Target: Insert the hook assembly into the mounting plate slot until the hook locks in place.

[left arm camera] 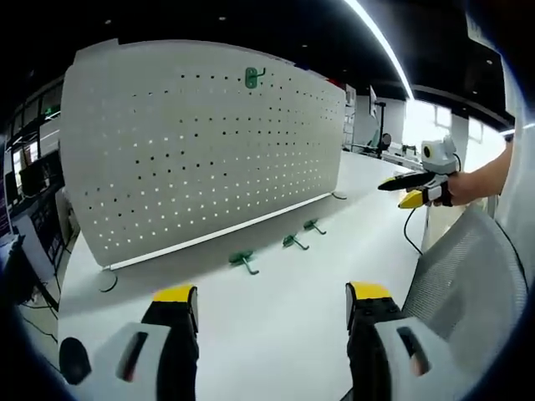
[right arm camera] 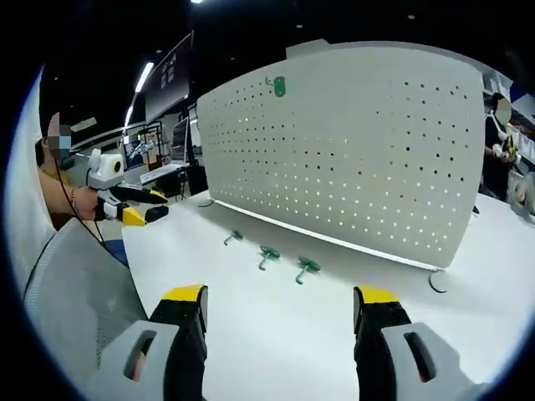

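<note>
Green hook [left arm camera: 255,77] hangs on pegboard [left arm camera: 201,150]; details indistinct

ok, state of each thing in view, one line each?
left gripper: open, empty, above the table.
right gripper: open, empty, above the table.
pegboard: upright on the table.
mounted hook: hung near the pegboard's top edge.
three loose hooks: lying on the table in front of the pegboard, not inserted.
</note>
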